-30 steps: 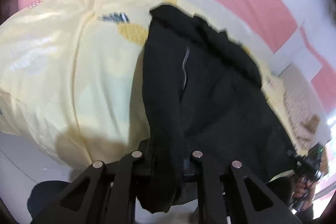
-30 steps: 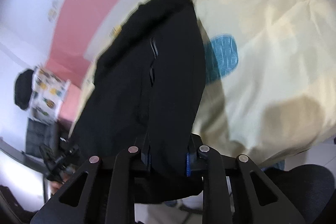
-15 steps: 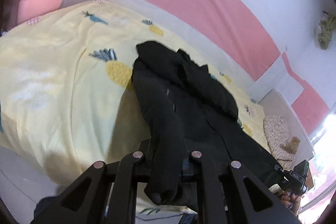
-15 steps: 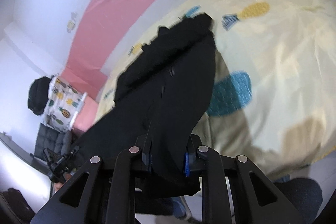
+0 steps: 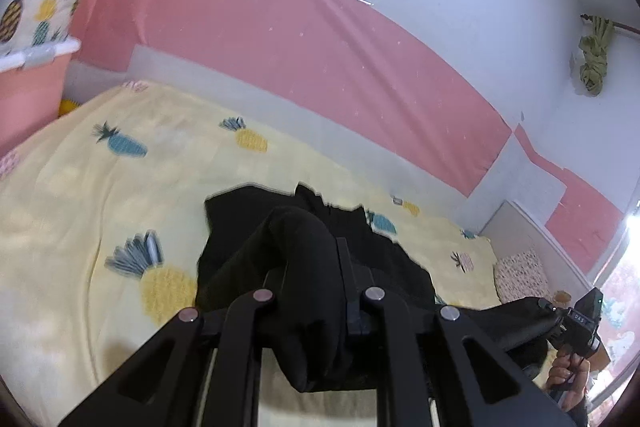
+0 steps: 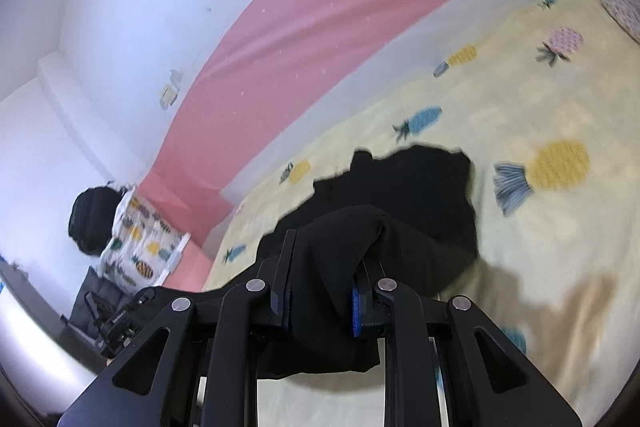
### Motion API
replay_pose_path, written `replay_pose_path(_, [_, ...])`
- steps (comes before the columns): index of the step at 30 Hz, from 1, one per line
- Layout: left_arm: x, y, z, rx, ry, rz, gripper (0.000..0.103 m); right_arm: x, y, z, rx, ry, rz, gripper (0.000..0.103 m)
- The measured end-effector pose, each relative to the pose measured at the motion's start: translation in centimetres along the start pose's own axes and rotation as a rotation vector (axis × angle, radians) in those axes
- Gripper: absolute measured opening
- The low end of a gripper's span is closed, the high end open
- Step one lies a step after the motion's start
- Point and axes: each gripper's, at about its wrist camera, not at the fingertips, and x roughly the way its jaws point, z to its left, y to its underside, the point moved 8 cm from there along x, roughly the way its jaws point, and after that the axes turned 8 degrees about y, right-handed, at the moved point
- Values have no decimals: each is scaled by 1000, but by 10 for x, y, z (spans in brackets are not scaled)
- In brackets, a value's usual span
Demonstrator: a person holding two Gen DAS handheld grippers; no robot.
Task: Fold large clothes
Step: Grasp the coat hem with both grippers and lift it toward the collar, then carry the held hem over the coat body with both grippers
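Note:
A large black garment (image 5: 248, 227) lies partly on the yellow pineapple-print bed sheet (image 5: 80, 195). My left gripper (image 5: 310, 267) is shut on a bunched edge of it, and the cloth drapes over the fingers. In the right wrist view my right gripper (image 6: 324, 267) is shut on another edge of the same black garment (image 6: 420, 187). The far part of the garment rests on the sheet (image 6: 540, 247). The near edge is lifted between the two grippers. The right gripper also shows at the far right of the left wrist view (image 5: 576, 323).
A pink and white wall (image 5: 280, 47) runs behind the bed. A pink storage box (image 5: 28, 87) with a pineapple-print cloth on top stands at the bed's left end. A black bag (image 6: 90, 223) and a dark chair (image 6: 96, 291) are beyond it.
Both grippers have risen and tilted up with the garment's edge. The garment now looks bunched and shorter on the sheet, and more wall is in view.

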Motion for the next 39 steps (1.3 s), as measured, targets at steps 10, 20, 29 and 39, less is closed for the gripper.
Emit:
replay_pose_path(10, [124,-71,23,38,-56,7,15,114,-79,2,-11,66,17,21])
replay_pose_path(20, [260,-75,94,17,-218,127,15,252,-98,-61,67,227,128,22])
replay_pose_path(29, [345,-21,151,8,-330,263,19,335,-69,-119,153,296,251,27])
replay_pose_path(39, [329,-45,145,-152,-181,270,43,301,-95,-96,185,141,164,66])
